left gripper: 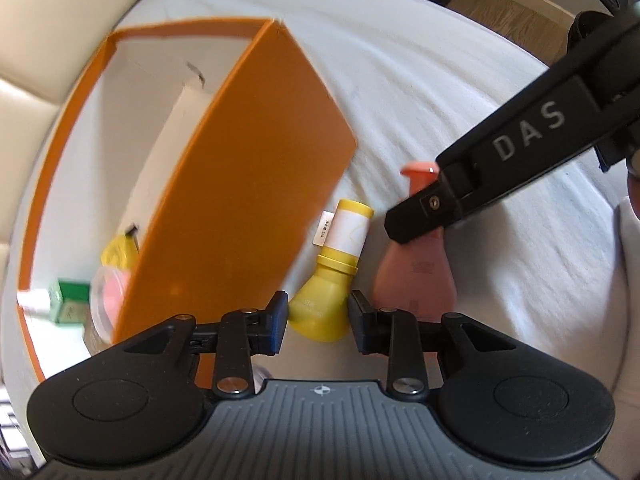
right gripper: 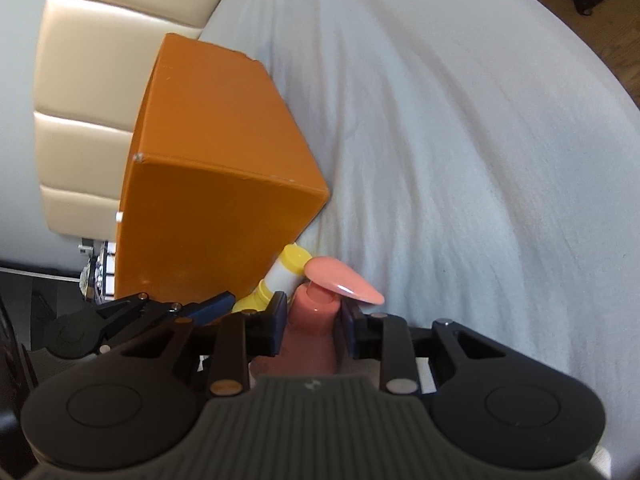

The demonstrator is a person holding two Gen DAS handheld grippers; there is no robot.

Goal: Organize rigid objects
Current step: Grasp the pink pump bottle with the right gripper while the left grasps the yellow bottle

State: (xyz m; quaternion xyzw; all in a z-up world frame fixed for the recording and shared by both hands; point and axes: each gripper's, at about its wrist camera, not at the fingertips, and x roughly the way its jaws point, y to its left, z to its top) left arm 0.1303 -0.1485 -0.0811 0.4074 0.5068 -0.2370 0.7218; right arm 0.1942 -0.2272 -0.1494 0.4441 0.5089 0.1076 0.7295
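1. Surface: a bed (left gripper: 420,80) under a pale grey-white sheet, creased. A cream padded headboard (right gripper: 96,40) runs along its far-left edge.
2. Orange box (left gripper: 256,184), open-topped with a white inside, stands on the sheet by the headboard. From the right wrist view only its orange outer walls show.
3. Inside the box, at the near end: a small green box (left gripper: 70,304) with a white end, a clear round container with pink contents (left gripper: 110,300), and something yellow (left gripper: 118,254) behind them, too blurred to identify.
4. Yellow bottle (left gripper: 320,312) lies on the sheet just beside the box's outer wall, its white-labelled cap end pointing away from the left wrist camera.
5. Left tool (left gripper: 319,322): jaws set narrow, one pad against each side of the yellow bottle's round body; the bottle is gripped.
6. Pink bottle (left gripper: 420,276) lies on the sheet just right of the yellow one, close alongside; whether the two touch, cannot tell.
7. Right tool (right gripper: 313,328): jaws set narrow, closed on the pink bottle's neck just under its flat, oval pump top (right gripper: 344,282).
8. In the left wrist view the right tool comes in from the upper right, its black finger marked "DAS" lying across the pink bottle's neck.
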